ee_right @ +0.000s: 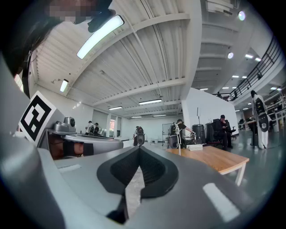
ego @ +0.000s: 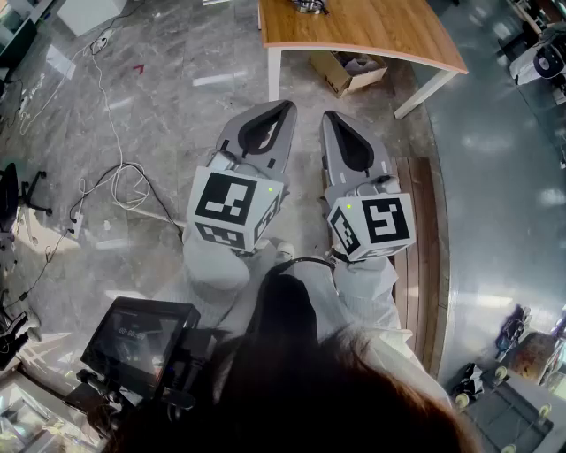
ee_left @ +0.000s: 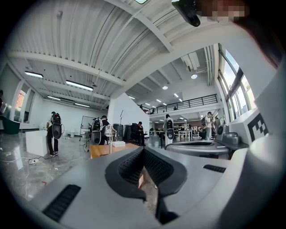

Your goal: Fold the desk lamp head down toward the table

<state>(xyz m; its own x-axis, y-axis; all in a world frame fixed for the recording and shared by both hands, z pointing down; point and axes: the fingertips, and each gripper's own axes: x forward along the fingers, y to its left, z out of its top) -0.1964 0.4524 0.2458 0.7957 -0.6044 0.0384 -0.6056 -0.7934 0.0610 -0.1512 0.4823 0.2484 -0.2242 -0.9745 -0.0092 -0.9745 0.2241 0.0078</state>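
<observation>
The desk lamp (ego: 309, 6) is a small metallic thing at the far edge of the wooden table (ego: 380, 31), mostly cut off by the picture's top. It shows as a thin upright post (ee_right: 179, 141) in the right gripper view and as a small post (ee_left: 110, 144) in the left gripper view. My left gripper (ego: 287, 105) and right gripper (ego: 328, 116) are held side by side over the floor, well short of the table. Both point level toward it. Each is shut with nothing between its jaws, as also seen on the left gripper (ee_left: 143, 150) and the right gripper (ee_right: 139, 148).
A cardboard box (ego: 347, 72) sits under the table. Cables (ego: 115, 181) trail over the marble floor at left. A wooden strip (ego: 426, 265) runs along the right. A screen on a stand (ego: 141, 332) is at lower left. Several people stand far off (ee_left: 53, 132).
</observation>
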